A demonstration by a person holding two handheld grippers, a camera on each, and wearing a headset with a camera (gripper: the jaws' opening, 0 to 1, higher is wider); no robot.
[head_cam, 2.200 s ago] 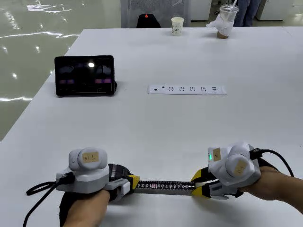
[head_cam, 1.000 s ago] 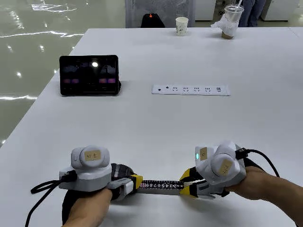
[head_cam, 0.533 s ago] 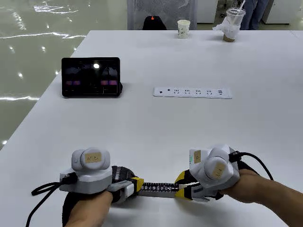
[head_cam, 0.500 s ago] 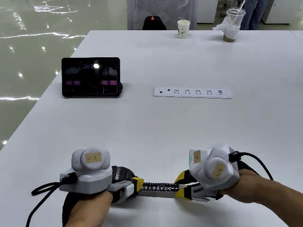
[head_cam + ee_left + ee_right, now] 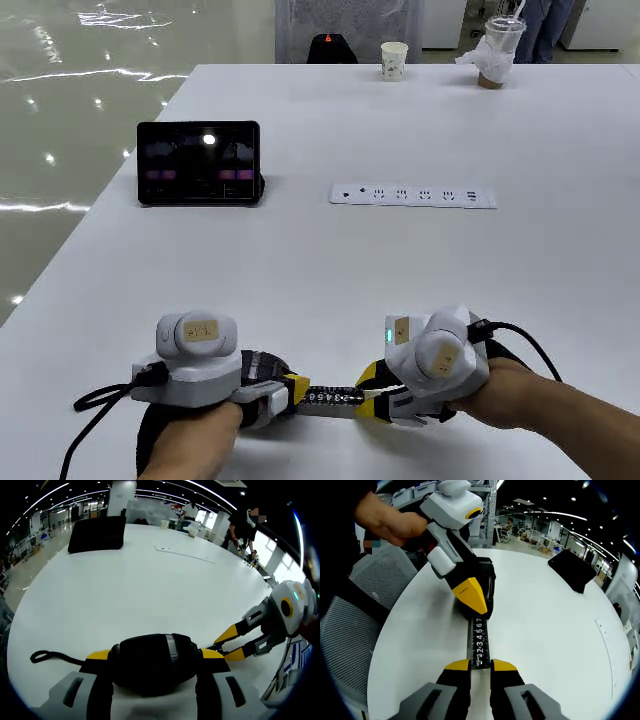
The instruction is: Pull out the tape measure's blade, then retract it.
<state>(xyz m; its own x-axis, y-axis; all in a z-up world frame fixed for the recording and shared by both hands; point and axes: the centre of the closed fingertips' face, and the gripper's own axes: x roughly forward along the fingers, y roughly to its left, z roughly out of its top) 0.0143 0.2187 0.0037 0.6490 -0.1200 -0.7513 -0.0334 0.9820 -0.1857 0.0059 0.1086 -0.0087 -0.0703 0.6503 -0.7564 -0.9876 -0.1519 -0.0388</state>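
The strap loop (image 5: 49, 656) trails on the white table (image 5: 420, 270) just left of the tape measure (image 5: 150, 666), which lies at the table's near edge. The left gripper (image 5: 272, 392) is clenched across the tape measure's black body, one yellow-tipped jaw on each flank. From the right of the tape measure a short run of blade (image 5: 479, 642) lies flat on the table, numerals up. At its far end the right gripper (image 5: 480, 666) is pinched onto the tip.

The body looks compact, hard and fairly weighty for its size, and its rubbery housing should give the pads good purchase, so the flanks are the sensible hold. The blade is likely thin springy steel, slick and sharp-edged and sprung to run home. It is best taken at the very end and fed back gently, so that it does not whip.

The table is smooth, matt and level. Well beyond the tape measure and to its left, a dark tablet (image 5: 200, 163) stands propped. Beyond and to its right lies a white power strip (image 5: 413, 195). At the far edge are a paper cup (image 5: 394, 60) and a lidded plastic cup (image 5: 497, 45), and glossy floor (image 5: 70, 90) lies off to the left
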